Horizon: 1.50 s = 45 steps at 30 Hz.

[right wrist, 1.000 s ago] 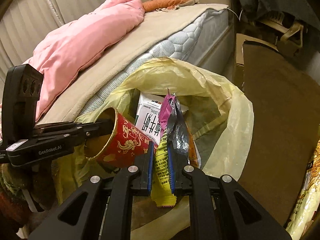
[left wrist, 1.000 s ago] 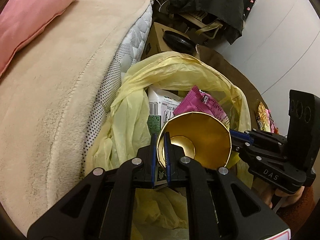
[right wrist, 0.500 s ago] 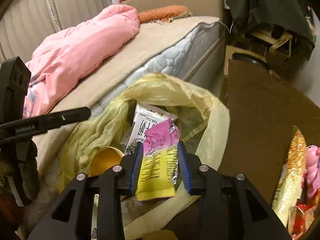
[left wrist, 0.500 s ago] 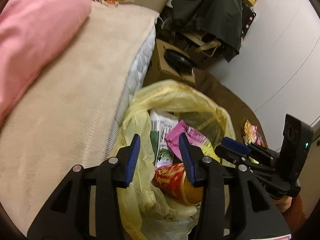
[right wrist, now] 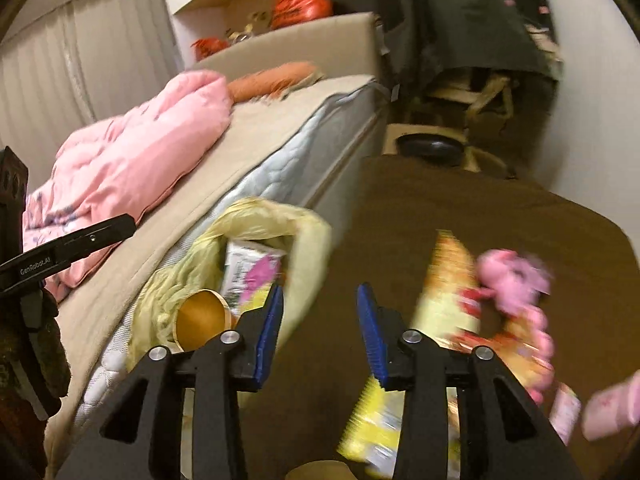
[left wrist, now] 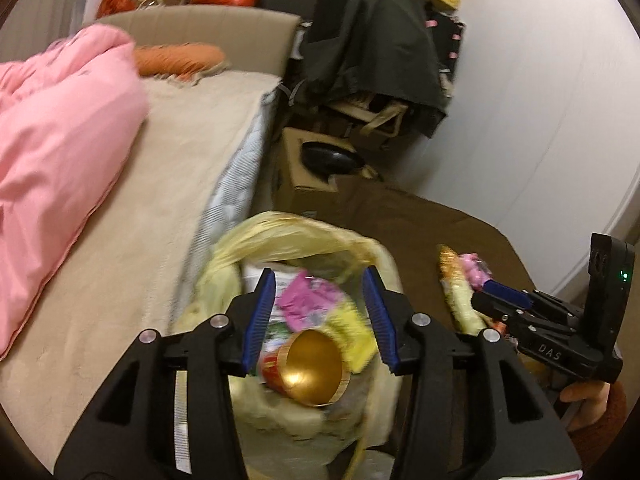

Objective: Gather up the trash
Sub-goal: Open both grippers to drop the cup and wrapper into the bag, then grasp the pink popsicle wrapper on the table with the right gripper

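Observation:
A yellow trash bag point(left wrist: 296, 236) stands open against the bed. A red paper cup with a gold inside point(left wrist: 314, 372) lies in it beside a pink and yellow wrapper point(left wrist: 316, 304) and a white carton. My left gripper point(left wrist: 318, 280) hovers above the bag, jaws opening, nothing between them. My right gripper point(right wrist: 320, 292) hangs over the brown rug point(right wrist: 460, 208) to the right of the bag point(right wrist: 276, 220), jaws opening and empty. On the rug lie a yellow snack bag point(right wrist: 448, 292), pink wrappers point(right wrist: 514, 276) and a yellow packet point(right wrist: 372, 428).
The bed with its beige blanket point(left wrist: 160, 184) and pink duvet point(left wrist: 60, 140) runs along the left. A cardboard box point(left wrist: 304, 176) with a black item on it and a chair draped in dark clothes point(left wrist: 372, 48) stand behind the bag. A white wall point(left wrist: 540, 100) rises on the right.
The left gripper let go of the cup and the right let go of the wrapper; both now lie in the bag. Both grippers rose and drew back, the right swinging over the rug.

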Motion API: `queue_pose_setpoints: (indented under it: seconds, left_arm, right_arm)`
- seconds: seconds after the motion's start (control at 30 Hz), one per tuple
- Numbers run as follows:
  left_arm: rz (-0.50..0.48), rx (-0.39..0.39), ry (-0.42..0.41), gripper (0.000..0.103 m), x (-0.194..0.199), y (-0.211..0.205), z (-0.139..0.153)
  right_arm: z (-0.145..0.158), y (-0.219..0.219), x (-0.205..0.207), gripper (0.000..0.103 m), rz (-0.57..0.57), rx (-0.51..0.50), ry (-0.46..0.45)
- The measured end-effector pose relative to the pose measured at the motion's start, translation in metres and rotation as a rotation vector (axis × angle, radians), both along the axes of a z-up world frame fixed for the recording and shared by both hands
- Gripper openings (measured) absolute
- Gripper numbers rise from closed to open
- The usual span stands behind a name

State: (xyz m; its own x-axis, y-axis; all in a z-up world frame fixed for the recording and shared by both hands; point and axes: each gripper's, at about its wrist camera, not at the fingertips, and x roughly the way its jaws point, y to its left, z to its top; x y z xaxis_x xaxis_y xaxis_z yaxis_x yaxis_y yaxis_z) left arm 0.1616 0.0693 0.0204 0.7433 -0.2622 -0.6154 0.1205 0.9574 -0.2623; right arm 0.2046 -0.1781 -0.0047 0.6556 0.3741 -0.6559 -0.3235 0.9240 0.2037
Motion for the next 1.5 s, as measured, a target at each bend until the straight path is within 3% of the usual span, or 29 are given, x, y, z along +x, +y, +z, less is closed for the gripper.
queue_pose_setpoints:
  seconds: [0.27,0.37,0.53,0.67,0.87,1.03,1.17,1.37,1.5]
  left_arm:
    - [-0.115,-0.043,0.009,0.045,-0.004,-0.069,-0.019]
    - [-0.166,-0.052,0.042,0.045,-0.004,-0.097,-0.034]
    - [-0.27,-0.025,0.079,0.045,-0.006,-0.144,-0.048]
    - [-0.318,-0.002,0.082,0.045,-0.007,-0.167,-0.053]
    - [-0.316,0.031,0.106,0.045,-0.007,-0.178,-0.063]
    - [-0.294,0.03,0.119,0.045,-0.004,-0.173,-0.068]
    - [-0.286,0.026,0.125,0.045,-0.004,-0.17,-0.07]
    - [-0.28,0.031,0.129,0.045,-0.006,-0.165,-0.071]
    - [-0.275,0.027,0.134,0.045,-0.005,-0.164,-0.072]
  right_arm:
    - [0.012,-0.101,-0.051,0.055,-0.197,-0.053,-0.056]
    - [0.008,-0.138,-0.063,0.063,-0.269,-0.063,-0.035]
    - [-0.008,-0.179,-0.079,0.064,-0.317,-0.069,0.003]
    - [-0.025,-0.189,-0.088,0.065,-0.324,-0.082,0.04]
    - [-0.047,-0.188,-0.087,0.065,-0.342,-0.095,0.087]
    - [-0.058,-0.172,-0.075,0.065,-0.296,-0.034,0.095]
    - [-0.075,-0.168,-0.054,0.053,-0.314,-0.027,0.145]
    - [-0.093,-0.168,-0.038,0.047,-0.294,-0.013,0.197]
    - [-0.091,-0.164,-0.042,0.027,-0.256,-0.012,0.206]
